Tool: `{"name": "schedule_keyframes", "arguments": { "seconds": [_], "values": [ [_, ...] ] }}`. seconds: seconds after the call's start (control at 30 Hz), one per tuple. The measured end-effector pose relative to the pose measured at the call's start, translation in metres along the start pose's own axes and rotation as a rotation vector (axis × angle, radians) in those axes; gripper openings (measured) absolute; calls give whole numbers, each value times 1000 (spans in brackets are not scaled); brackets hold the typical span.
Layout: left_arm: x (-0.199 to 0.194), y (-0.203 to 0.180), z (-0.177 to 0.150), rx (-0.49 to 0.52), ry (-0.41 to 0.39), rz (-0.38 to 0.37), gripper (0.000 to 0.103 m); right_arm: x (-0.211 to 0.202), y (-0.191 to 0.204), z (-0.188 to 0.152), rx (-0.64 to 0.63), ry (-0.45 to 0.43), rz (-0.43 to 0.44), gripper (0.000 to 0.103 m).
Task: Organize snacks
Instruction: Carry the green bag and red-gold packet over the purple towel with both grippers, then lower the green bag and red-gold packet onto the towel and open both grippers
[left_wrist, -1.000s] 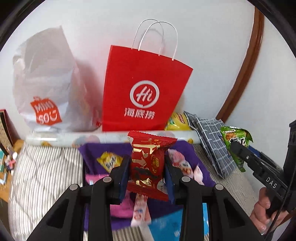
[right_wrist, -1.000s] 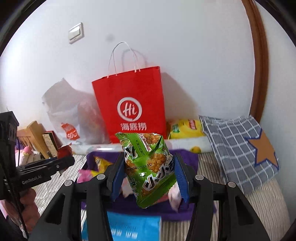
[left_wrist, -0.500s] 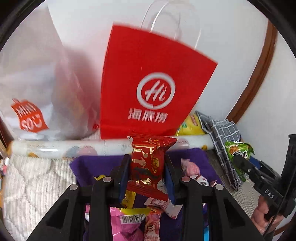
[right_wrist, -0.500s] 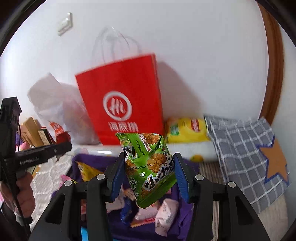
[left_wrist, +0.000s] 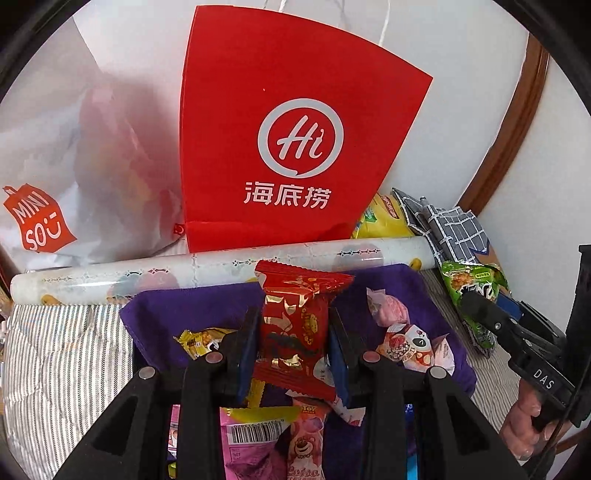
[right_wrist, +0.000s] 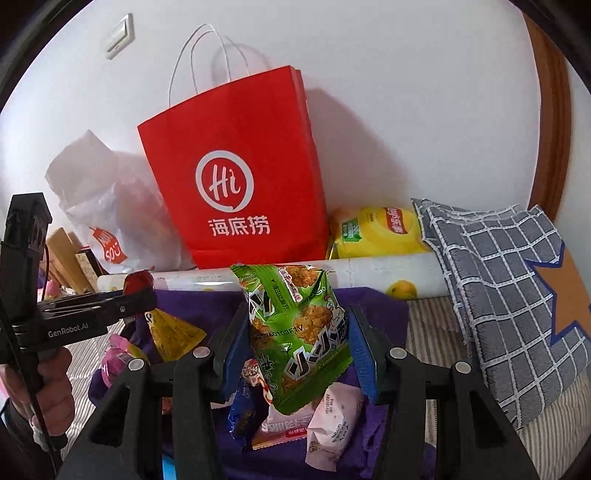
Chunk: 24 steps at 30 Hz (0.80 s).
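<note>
1. The left gripper (left_wrist: 293, 343) is clamped on a red snack packet (left_wrist: 295, 325), its blue pads pressing both sides; the packet stands upright above a purple cloth (left_wrist: 192, 306).
2. The right gripper (right_wrist: 299, 350) grips a green snack bag (right_wrist: 299, 332) the same way, held upright over the same cloth.
3. On the cloth lie loose snacks: a pink packet (left_wrist: 255, 443), a yellow packet (right_wrist: 173, 332) and a pink-and-white wrapped sweet (left_wrist: 402, 343).
4. A white roll (left_wrist: 147, 277) lies along the far edge of the cloth.
5. Behind the roll a red paper bag (left_wrist: 288, 147) stands against the wall, with a white plastic bag (left_wrist: 81, 166) to its left and a yellow chip bag (right_wrist: 380, 232) to its right.
6. A grey checked cushion (right_wrist: 498, 277) rests further to the right on the striped bedding (left_wrist: 55, 350).
</note>
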<state>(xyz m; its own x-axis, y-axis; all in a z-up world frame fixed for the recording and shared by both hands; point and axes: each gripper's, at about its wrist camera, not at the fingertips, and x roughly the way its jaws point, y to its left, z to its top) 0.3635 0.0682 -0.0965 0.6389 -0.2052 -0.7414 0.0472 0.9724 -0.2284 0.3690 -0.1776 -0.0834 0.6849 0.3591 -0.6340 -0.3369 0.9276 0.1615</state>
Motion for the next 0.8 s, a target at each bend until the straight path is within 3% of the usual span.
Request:
{"name": "schedule_keyframes", "arguments": {
  "seconds": [0.23,0.8],
  "values": [
    [11,8,-1,-23,46,42,33,12,-1,-5,-1,34,24,51],
    [34,6,-6,-15,144,45,33,37,0,-17,-5,115,6,51]
  ]
}}
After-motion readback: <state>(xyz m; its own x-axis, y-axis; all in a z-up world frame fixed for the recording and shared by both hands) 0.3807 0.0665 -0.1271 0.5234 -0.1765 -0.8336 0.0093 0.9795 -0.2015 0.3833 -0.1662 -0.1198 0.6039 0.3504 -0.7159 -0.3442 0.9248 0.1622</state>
